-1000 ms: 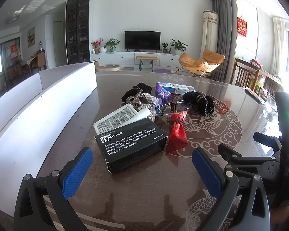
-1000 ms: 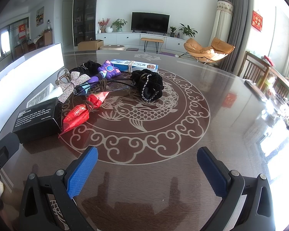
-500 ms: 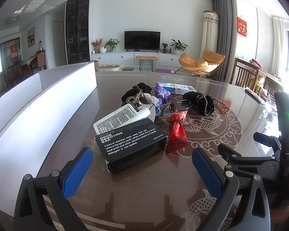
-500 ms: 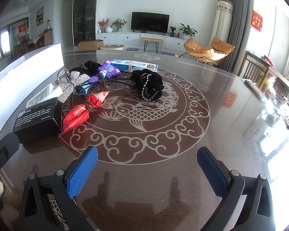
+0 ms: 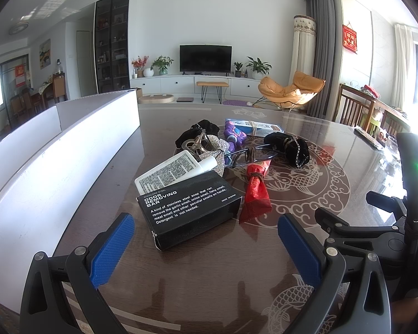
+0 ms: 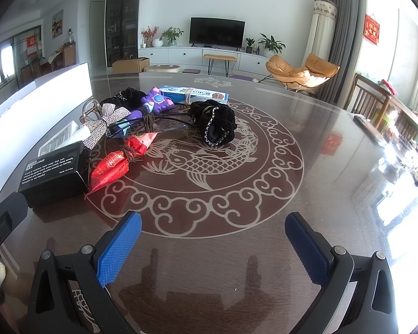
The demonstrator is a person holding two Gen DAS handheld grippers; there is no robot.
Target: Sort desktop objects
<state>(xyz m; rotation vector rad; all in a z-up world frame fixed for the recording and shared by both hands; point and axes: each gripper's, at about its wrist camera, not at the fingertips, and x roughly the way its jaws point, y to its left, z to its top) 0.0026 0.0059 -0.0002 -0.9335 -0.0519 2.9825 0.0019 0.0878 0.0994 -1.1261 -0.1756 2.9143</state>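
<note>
Left wrist view: left tongs [image 5: 206,236] gape empty over the surface [image 5: 223,264], the black soap box [image 5: 189,208] at twelve o'clock just beyond their tips. Right tongs [image 6: 213,236] also spread wide, holding nothing; red packet [image 6: 117,161] lies at ten o'clock.

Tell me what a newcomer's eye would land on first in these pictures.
The black box with white lettering, lying nearest the open left gripper, draws the eye first, with the bright red packet beside it, tied round with a brown band. Behind them sits a huddle of small things: a sparkly silver bow, a purple toy and a black scrunchie, all on the dark table with its pale fish inlay.
</note>
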